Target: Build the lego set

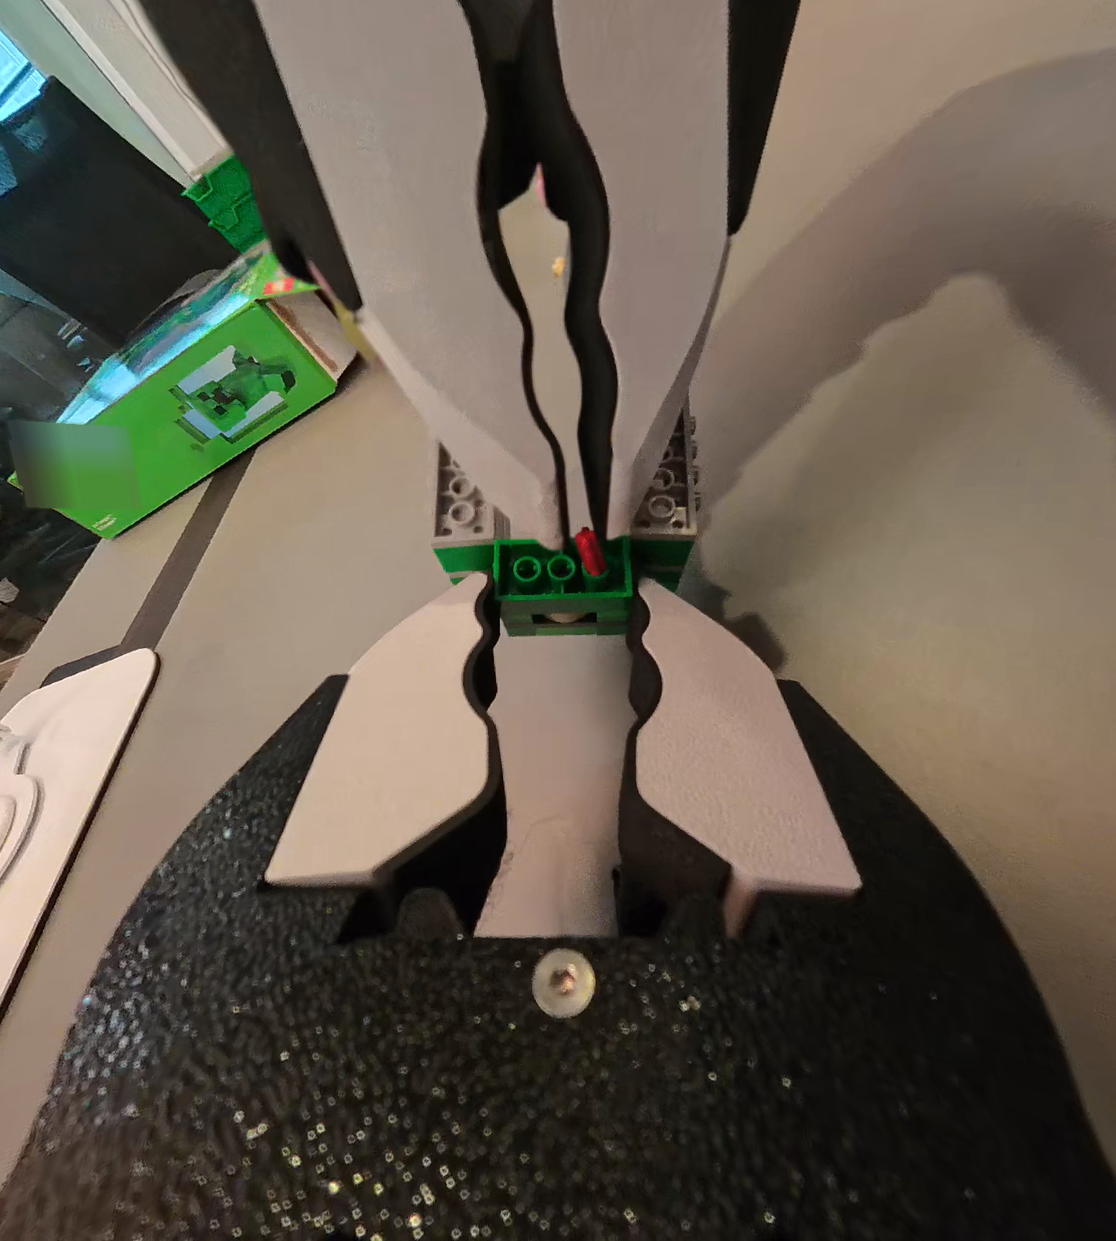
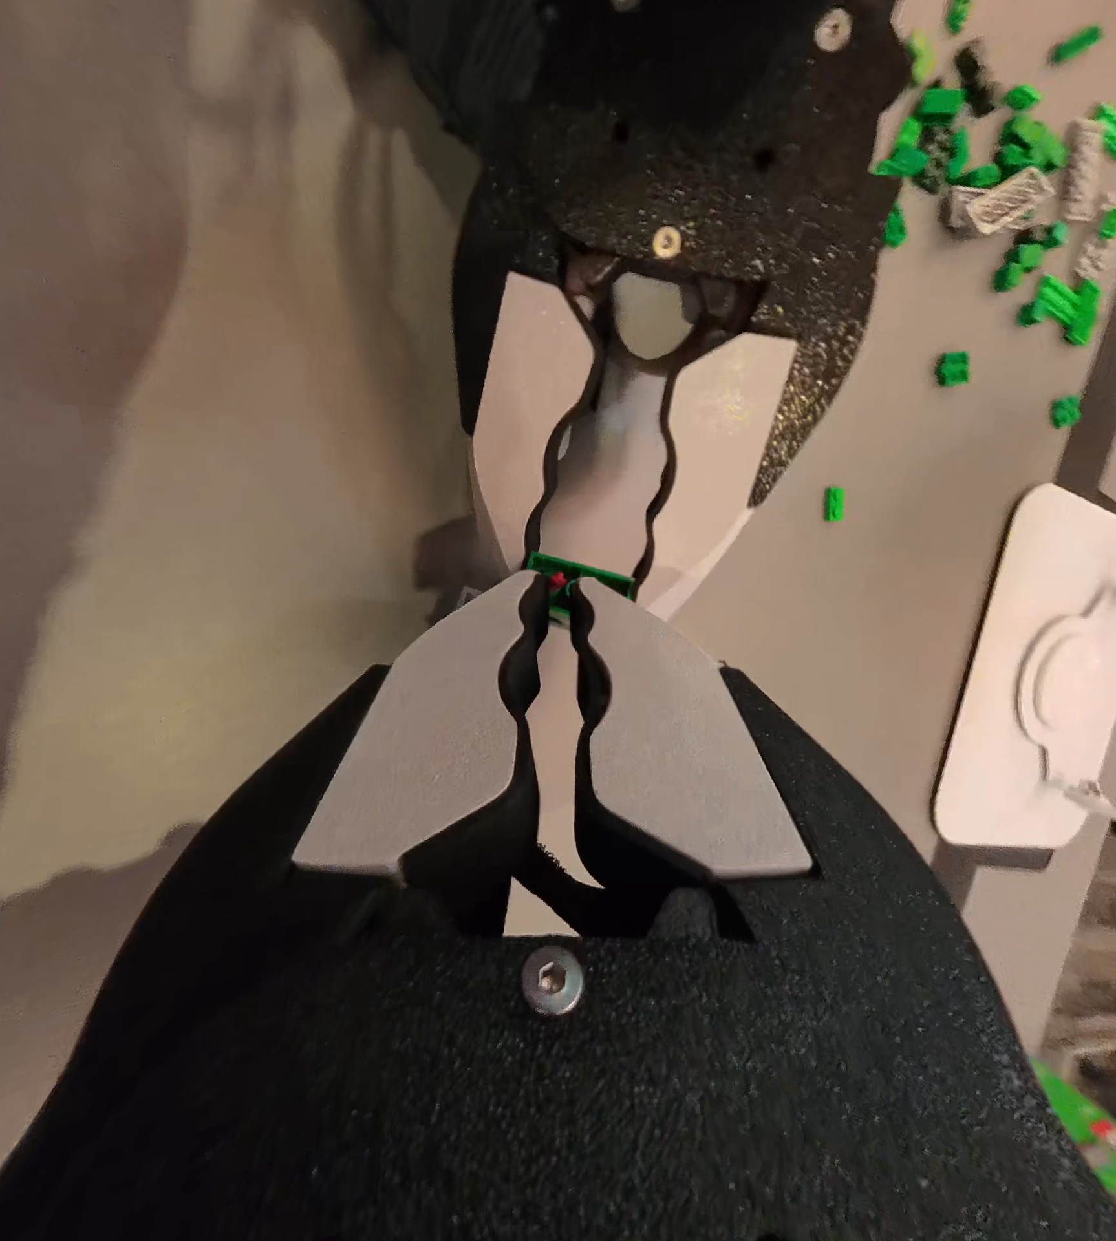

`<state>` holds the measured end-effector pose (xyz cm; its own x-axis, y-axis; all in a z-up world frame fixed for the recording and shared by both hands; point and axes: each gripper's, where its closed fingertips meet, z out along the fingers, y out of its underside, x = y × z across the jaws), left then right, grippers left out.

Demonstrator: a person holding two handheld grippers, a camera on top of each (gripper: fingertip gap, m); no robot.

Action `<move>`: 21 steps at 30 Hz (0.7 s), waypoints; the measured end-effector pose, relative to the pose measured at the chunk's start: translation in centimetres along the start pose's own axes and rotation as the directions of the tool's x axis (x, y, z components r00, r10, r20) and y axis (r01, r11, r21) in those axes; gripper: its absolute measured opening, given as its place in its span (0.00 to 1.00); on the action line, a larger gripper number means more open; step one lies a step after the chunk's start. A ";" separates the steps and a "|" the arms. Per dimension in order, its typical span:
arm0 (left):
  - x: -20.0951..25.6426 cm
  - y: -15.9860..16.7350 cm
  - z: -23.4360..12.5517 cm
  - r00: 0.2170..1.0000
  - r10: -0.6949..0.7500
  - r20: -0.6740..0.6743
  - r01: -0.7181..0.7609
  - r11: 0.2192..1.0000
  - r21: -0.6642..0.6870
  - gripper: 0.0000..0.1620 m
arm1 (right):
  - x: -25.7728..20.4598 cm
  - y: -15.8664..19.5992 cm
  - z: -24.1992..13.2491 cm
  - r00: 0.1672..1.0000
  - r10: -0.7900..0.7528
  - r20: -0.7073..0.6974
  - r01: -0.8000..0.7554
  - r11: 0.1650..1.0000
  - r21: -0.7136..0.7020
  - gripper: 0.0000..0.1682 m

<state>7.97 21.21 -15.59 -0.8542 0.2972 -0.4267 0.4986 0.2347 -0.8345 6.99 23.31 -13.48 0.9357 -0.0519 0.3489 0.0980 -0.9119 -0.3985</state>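
Note:
A small green Lego build [image 1: 528, 569] with grey studded plates [image 1: 458, 497] behind it sits between my left gripper's [image 1: 561, 599] fingertips, and that gripper is shut on it. The build's open underside with round tubes faces the left wrist camera. My right gripper [image 1: 580, 522] comes in from above, shut on a small red pin [image 1: 587, 547]. The pin's lower end is at the rightmost tube. In the right wrist view my right gripper [image 2: 552, 594] pinches the red pin [image 2: 558, 579] against the green build [image 2: 609, 575], which the left gripper [image 2: 585, 567] holds from the far side.
A green Lego box [image 1: 206, 416] lies at the table's left edge. A white board with a clear plastic stand [image 2: 1046, 671] lies beside it, and also shows in the left wrist view [image 1: 38, 806]. Several loose green and grey bricks [image 2: 1012, 154] are scattered on the beige table [image 2: 139, 470].

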 end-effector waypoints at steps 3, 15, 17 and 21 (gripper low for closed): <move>0.0 0.1 0.1 1.000 0.004 -0.001 -0.004 1.000 -0.006 0.22 | 0.0 -0.2 -0.3 0.994 0.086 -0.072 -0.082 0.995 0.061 0.05; 0.0 0.1 0.1 1.000 0.003 -0.003 -0.003 1.000 -0.007 0.22 | 0.0 -0.8 0.1 0.961 0.178 -0.213 -0.144 0.975 0.167 0.07; 0.1 0.1 0.1 1.000 0.003 -0.005 -0.003 1.000 -0.007 0.22 | -0.2 -0.7 0.4 0.961 0.171 -0.215 -0.137 0.977 0.166 0.06; 0.1 0.1 0.1 1.000 0.007 -0.008 -0.007 1.000 -0.009 0.22 | 0.1 -0.6 0.3 0.957 0.152 -0.245 -0.114 0.980 0.164 0.01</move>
<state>7.89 21.16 -15.78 -0.8495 0.3065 -0.4295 0.5057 0.2408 -0.8284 7.12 24.01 -13.49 0.8277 -0.2882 0.4815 0.0454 -0.8208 -0.5694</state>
